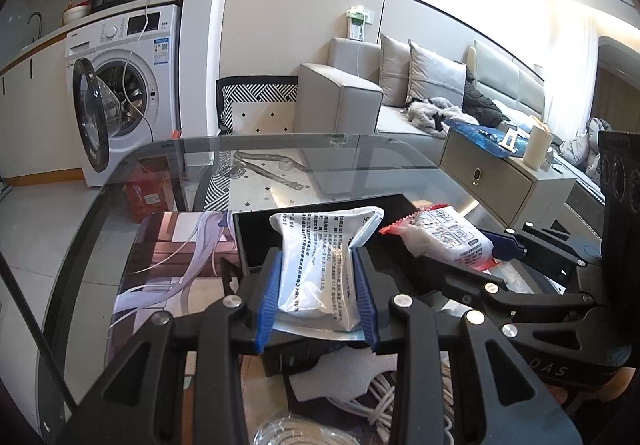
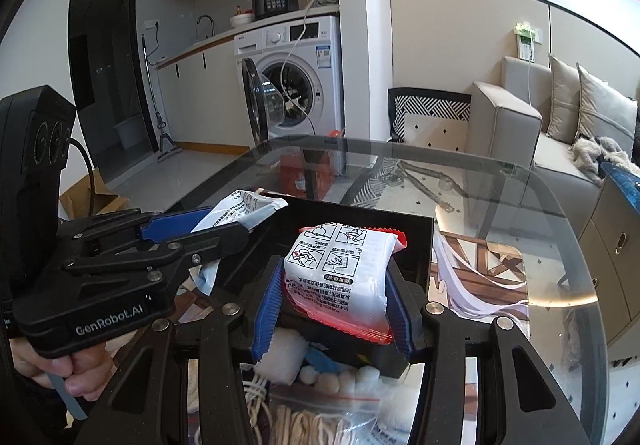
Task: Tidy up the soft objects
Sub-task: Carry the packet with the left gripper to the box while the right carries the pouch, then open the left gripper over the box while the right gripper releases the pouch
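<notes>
My left gripper (image 1: 316, 293) is shut on a silver-white soft packet (image 1: 320, 265) with black print, held over a black tray (image 1: 256, 237) on the glass table. My right gripper (image 2: 334, 305) is shut on a white soft packet with red edges (image 2: 340, 269), held over the same black tray (image 2: 416, 241). Each gripper shows in the other view: the right gripper (image 1: 476, 249) with its red-edged packet (image 1: 448, 237) at the right, the left gripper (image 2: 200, 229) with its silver packet (image 2: 240, 209) at the left.
The glass table (image 1: 280, 149) carries an illustrated mat (image 1: 172, 257). Below my grippers lie white cord (image 1: 372, 401), cotton balls (image 2: 340, 377) and a clear bag of string (image 2: 312, 417). Beyond stand a washing machine (image 1: 120, 77), a sofa (image 1: 344, 97) and a side cabinet (image 1: 504, 173).
</notes>
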